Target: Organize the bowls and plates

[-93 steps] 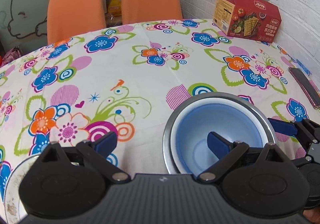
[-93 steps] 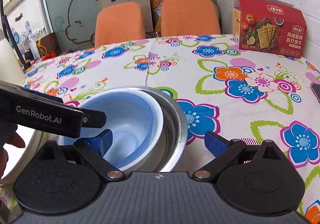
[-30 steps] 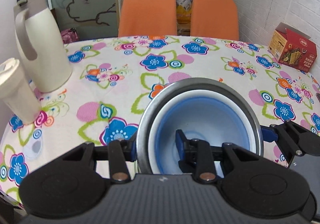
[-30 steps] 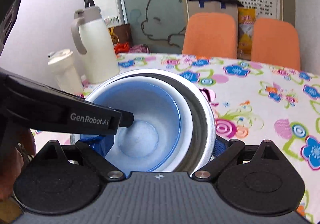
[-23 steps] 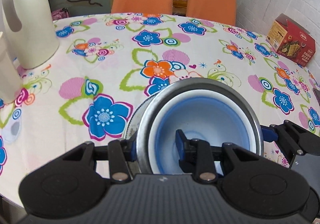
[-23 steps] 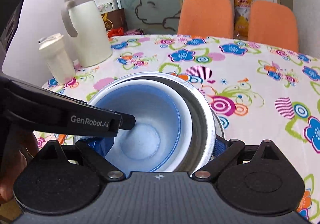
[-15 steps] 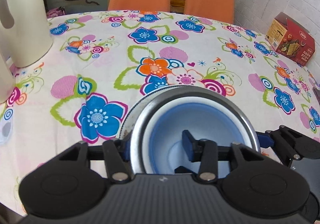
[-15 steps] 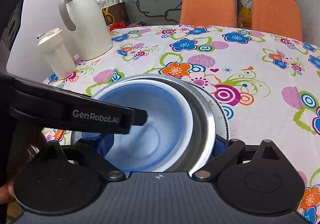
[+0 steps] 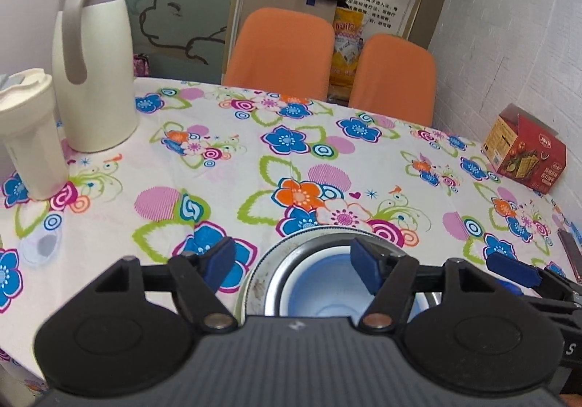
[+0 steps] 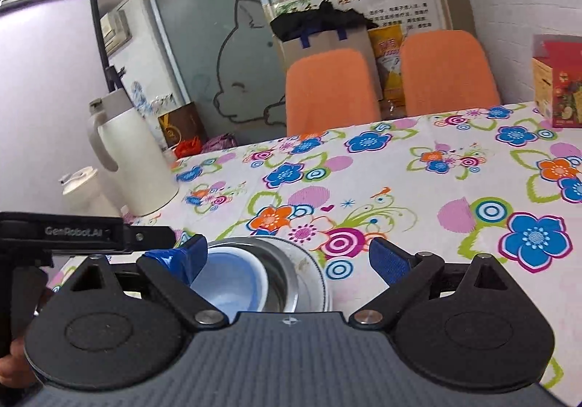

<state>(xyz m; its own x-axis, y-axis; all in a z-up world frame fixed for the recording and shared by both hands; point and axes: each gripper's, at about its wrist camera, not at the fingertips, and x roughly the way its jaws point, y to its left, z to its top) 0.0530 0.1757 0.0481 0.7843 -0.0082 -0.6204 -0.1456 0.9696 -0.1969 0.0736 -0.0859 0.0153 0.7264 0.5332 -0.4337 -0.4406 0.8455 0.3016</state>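
My left tongs (image 9: 293, 261) stand spread wide and grasp nothing; the left blue pad hangs over the flowered tablecloth (image 9: 232, 167), the right pad over the stack's rim. My right tongs (image 10: 287, 258) are likewise released, one pad above the bowls at 9 o'clock of that view, the other over bare cloth at 3 o'clock.

The stack sits at 6 o'clock in both views, near the table's edge closest to me: a pale blue bowl (image 9: 323, 288) nested in a white bowl (image 10: 260, 274), that inside a shiny steel bowl (image 9: 313, 247), all resting on a flat plate with a beaded, speckled rim (image 9: 251, 283).

From the stack toward 12 o'clock the cloth lies open all the way to the two orange chair backs (image 9: 280, 50). At 10 o'clock a tall cream thermos jug (image 9: 92, 65) and a cream lidded tumbler (image 9: 27, 130) stand beside the left edge. At 3 o'clock a red cracker box (image 9: 523, 148) sits against the white wall, well apart from the stack.
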